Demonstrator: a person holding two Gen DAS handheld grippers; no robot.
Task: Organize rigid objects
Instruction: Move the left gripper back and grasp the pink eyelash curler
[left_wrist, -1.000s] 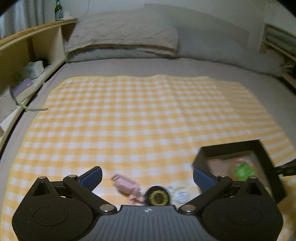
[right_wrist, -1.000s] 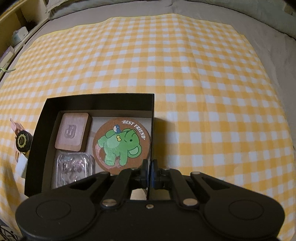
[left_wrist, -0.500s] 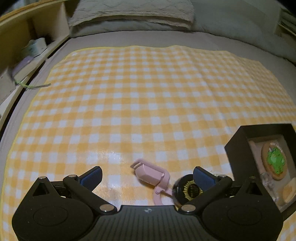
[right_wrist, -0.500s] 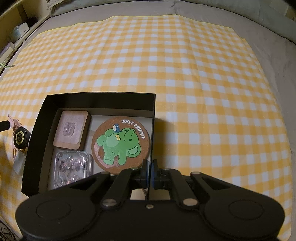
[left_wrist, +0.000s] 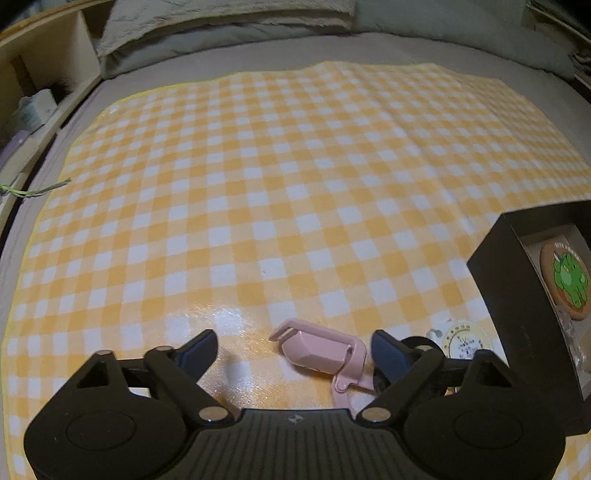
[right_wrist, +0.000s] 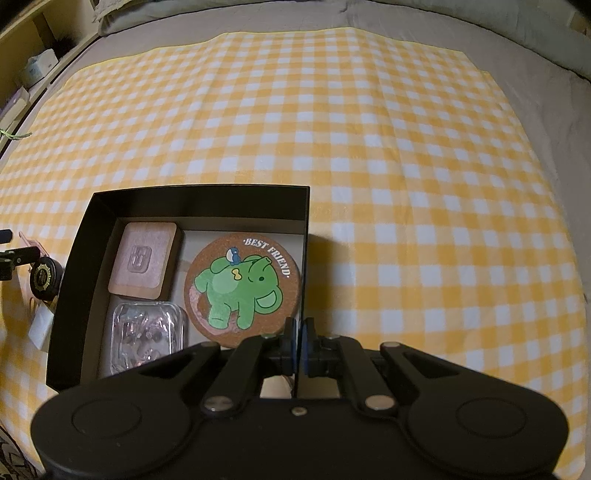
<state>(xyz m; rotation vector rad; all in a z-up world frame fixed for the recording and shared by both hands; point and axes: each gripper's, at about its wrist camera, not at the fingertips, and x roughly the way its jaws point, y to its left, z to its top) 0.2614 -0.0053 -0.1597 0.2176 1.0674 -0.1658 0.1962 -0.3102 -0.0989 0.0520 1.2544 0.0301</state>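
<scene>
Box (right_wrist: 192, 199) rim pinched by right claw (right_wrist: 298, 345).

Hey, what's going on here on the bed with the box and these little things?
A person is tidying small items into a black box on a yellow checked cloth. The left tongs are closing around a pink clip lying on the cloth, not yet gripping it. The right tongs are shut on the box's wall. Already inside are an elephant coaster, a wooden block and a clear case. A black round tin waits outside.
</scene>
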